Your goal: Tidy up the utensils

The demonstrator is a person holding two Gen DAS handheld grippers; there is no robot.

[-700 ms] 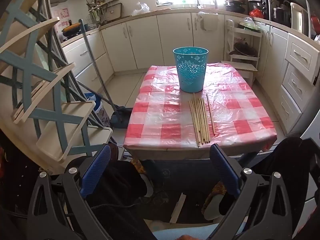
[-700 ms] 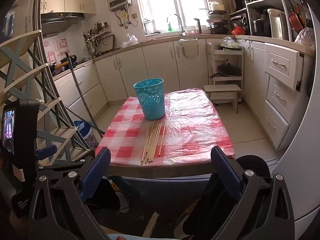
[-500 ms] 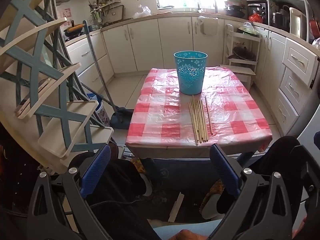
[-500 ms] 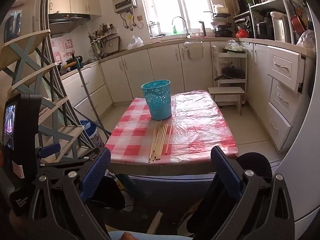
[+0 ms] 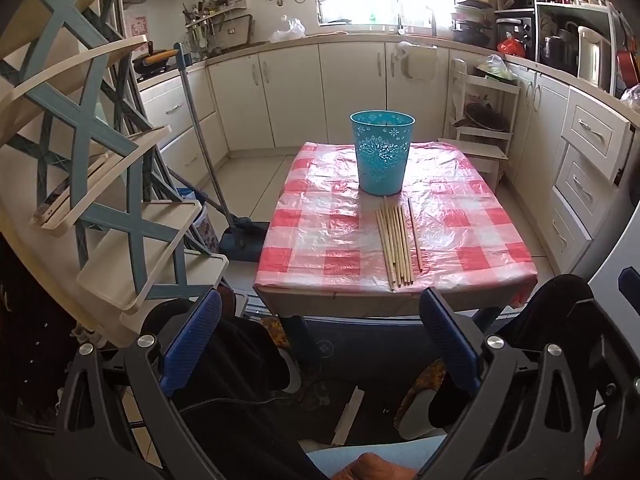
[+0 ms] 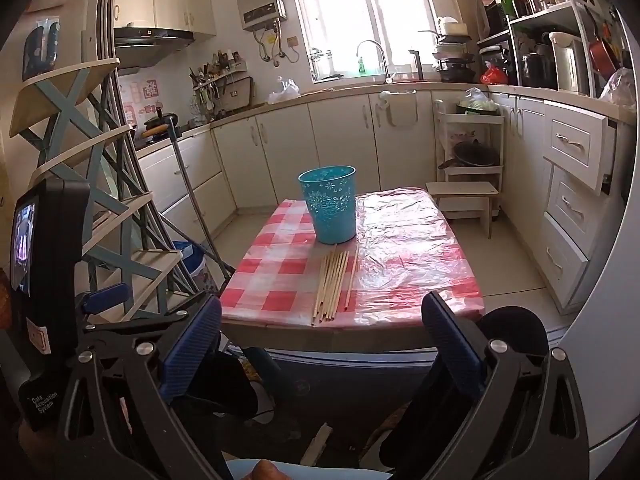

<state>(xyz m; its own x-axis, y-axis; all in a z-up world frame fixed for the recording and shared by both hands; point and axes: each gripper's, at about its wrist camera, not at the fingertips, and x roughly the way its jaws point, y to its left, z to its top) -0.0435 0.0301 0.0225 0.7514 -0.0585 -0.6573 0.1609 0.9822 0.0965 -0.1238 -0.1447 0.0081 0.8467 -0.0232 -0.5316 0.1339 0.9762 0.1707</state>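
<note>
Kitchen cabinets ring a small bench (image 5: 460, 236) covered in a red-and-white checked plastic cloth, and on it lies all the work. Wooden chopsticks (image 5: 396, 244) lie in a loose, roughly parallel bundle on the near half of the cloth, their near ends close to the bench's front edge and their far ends just short of the teal perforated cup (image 5: 381, 152); one stick lies slightly apart on the right side of the bundle. The cup stands upright behind them, and whether anything is inside it cannot be told.

Judging by that layout, the job has not yet begun: every stick seen is on the cloth, none in the cup. The left hand-held gripper (image 5: 320, 336) and the right hand-held gripper (image 6: 322, 340) both hang below and in front of the bench edge, jaws spread wide and empty, well apart from the sticks.

The next move calls for carrying one gripper up over the bench edge, lowering it across the bundle and pinching a stick or a few. The sticks are thin, flat on slippery plastic, and likely to roll.
</note>
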